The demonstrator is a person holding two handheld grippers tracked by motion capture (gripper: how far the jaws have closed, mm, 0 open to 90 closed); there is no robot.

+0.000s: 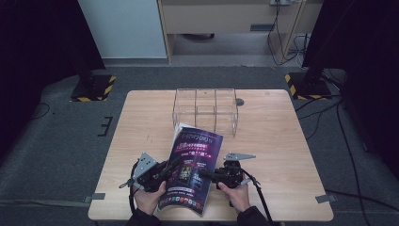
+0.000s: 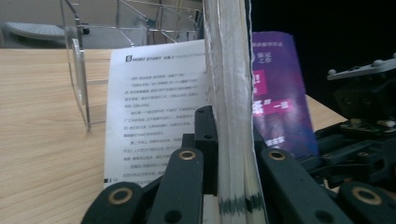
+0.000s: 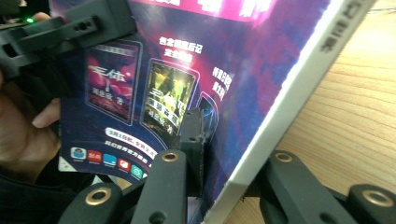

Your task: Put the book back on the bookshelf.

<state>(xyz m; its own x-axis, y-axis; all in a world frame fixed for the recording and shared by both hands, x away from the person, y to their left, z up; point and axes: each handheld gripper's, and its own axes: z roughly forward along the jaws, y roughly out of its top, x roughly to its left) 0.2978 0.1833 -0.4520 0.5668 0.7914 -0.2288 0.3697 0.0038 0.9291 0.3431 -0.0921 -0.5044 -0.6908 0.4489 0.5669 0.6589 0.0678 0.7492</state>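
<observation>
Gripping magazine point(image 1: 192, 165) between both claws.

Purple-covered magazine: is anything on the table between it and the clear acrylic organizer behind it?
Nothing visible. The purple-covered magazine, gripped by the left claw and right claw, has its far edge right in front of the clear acrylic organizer, with only bare wooden table around.

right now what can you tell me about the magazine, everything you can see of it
The magazine is a thick glossy paperback issue with a dark purple cover showing pink lettering and small pictured book covers, a white spine and white text pages. It is held above the near part of the wooden table, in front of the clear acrylic organizer. The left tool clamps its page edge, one loose page fanned aside; the right tool grips the spine side.
</observation>
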